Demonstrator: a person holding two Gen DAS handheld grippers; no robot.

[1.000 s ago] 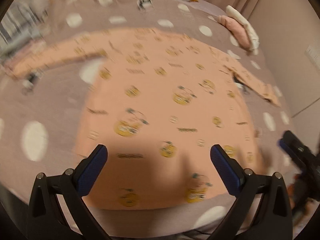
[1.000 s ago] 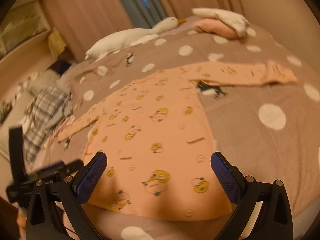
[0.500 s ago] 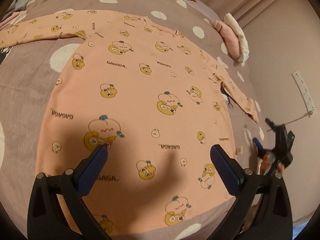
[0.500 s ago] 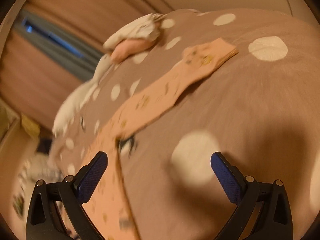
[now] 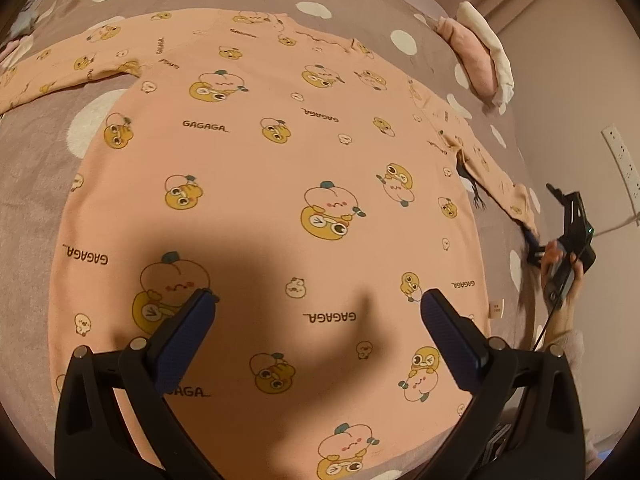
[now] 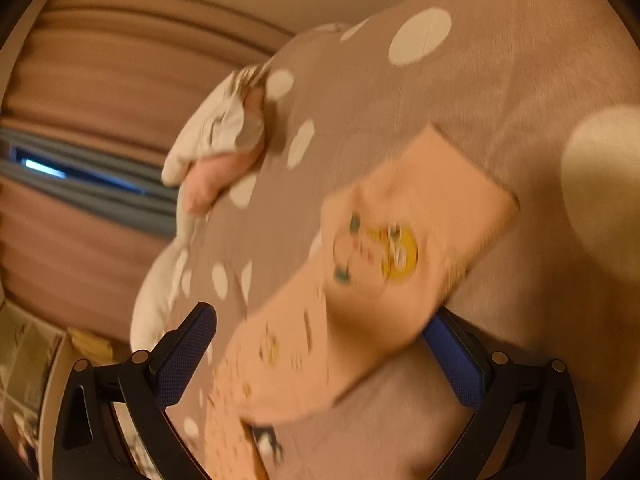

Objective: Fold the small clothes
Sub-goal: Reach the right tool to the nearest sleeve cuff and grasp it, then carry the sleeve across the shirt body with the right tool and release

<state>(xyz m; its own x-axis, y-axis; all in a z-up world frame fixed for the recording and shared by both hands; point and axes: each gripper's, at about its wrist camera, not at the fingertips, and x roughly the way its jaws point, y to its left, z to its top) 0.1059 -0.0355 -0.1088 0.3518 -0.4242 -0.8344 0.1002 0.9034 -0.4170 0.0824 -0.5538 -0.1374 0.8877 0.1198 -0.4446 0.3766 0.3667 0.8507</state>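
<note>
The peach shirt [image 5: 280, 184] with duck prints lies flat on the bed [image 5: 36, 184], which has a brown cover with white dots, and both sleeves are spread out to the sides of the shirt. The left gripper [image 5: 318, 316] hangs above the lower part of the shirt with its fingers wide apart and holding nothing. The right gripper [image 6: 320, 336] is at the cuff of the right sleeve [image 6: 400, 248], fingers wide apart on either side of the blurred cloth, not closed on it.

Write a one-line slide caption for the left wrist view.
Open left tool hovers over peach cartoon-print top spread on polka-dot bedding.
</note>
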